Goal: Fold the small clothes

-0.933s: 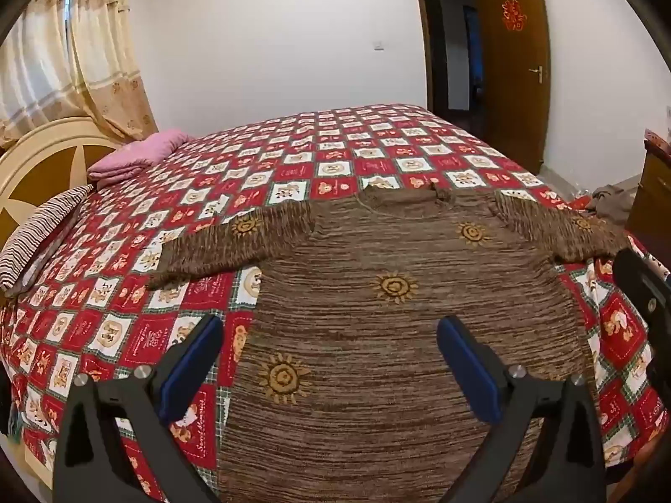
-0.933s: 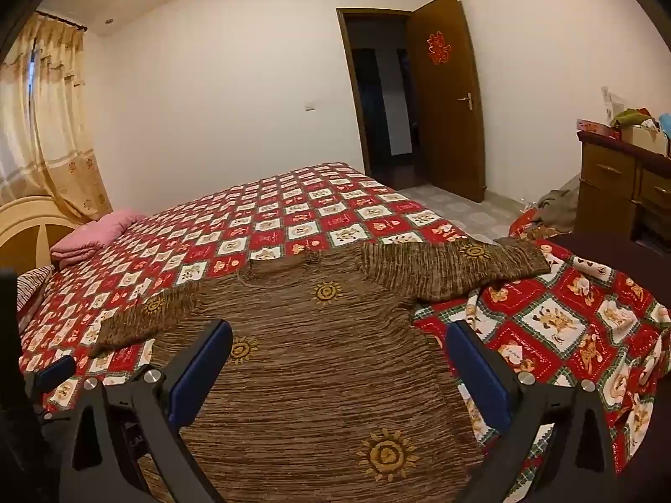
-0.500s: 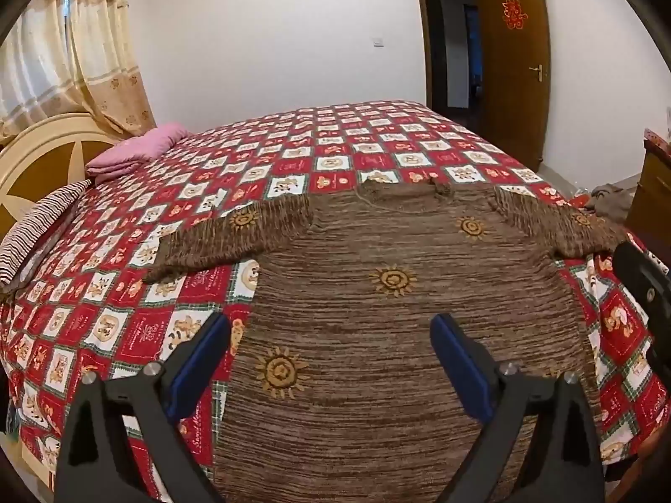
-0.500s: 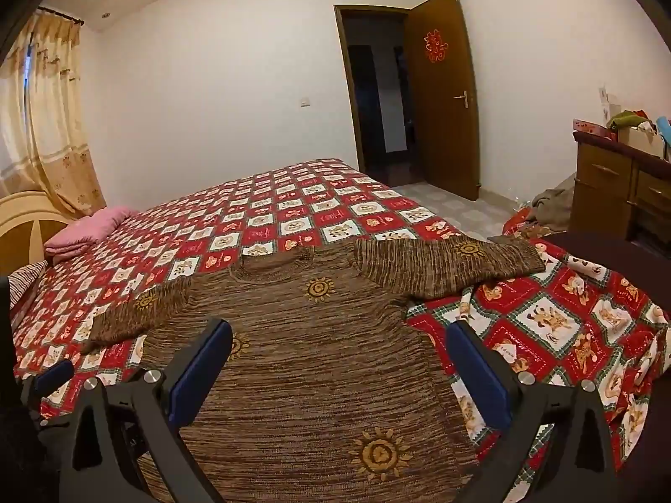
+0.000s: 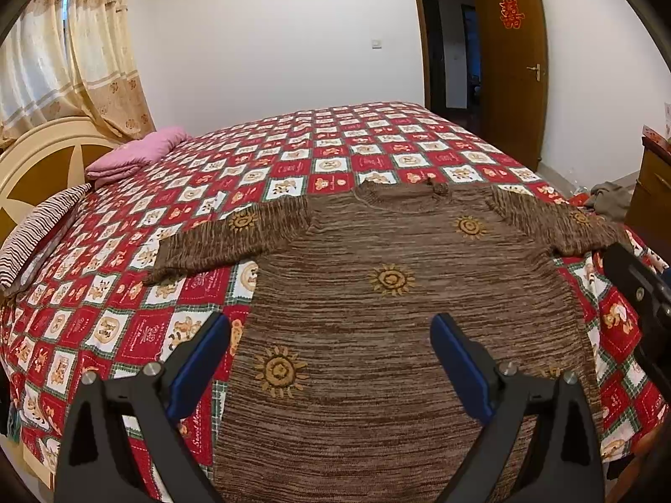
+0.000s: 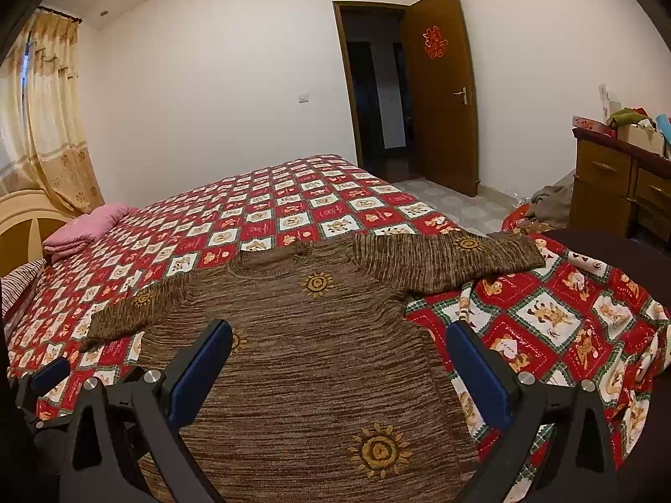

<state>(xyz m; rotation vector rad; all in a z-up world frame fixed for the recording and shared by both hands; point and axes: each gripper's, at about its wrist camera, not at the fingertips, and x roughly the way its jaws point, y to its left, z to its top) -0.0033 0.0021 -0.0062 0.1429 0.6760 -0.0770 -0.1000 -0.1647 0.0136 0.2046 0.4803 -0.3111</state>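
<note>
- Across the near part of the bed's red-and-white checked quilt [image 5: 318,159], we see a brown knitted sweater with yellow sun motifs [image 5: 390,314] lying flat, sleeves spread left and right, collar toward the far side.
- Our left hand-held gripper [image 5: 331,360] hovers above the sweater's lower left part, its blue-padded fingers [image 5: 201,360] spread wide and holding nothing.
- Our right hand-held gripper [image 6: 339,369] hangs over the sweater's right half, likewise spread wide and empty.
- Far left, we see a folded pink blanket [image 5: 134,157] beside the cream headboard [image 5: 42,155].
- An open brown wooden door [image 6: 440,92] stands at the far right.
</note>
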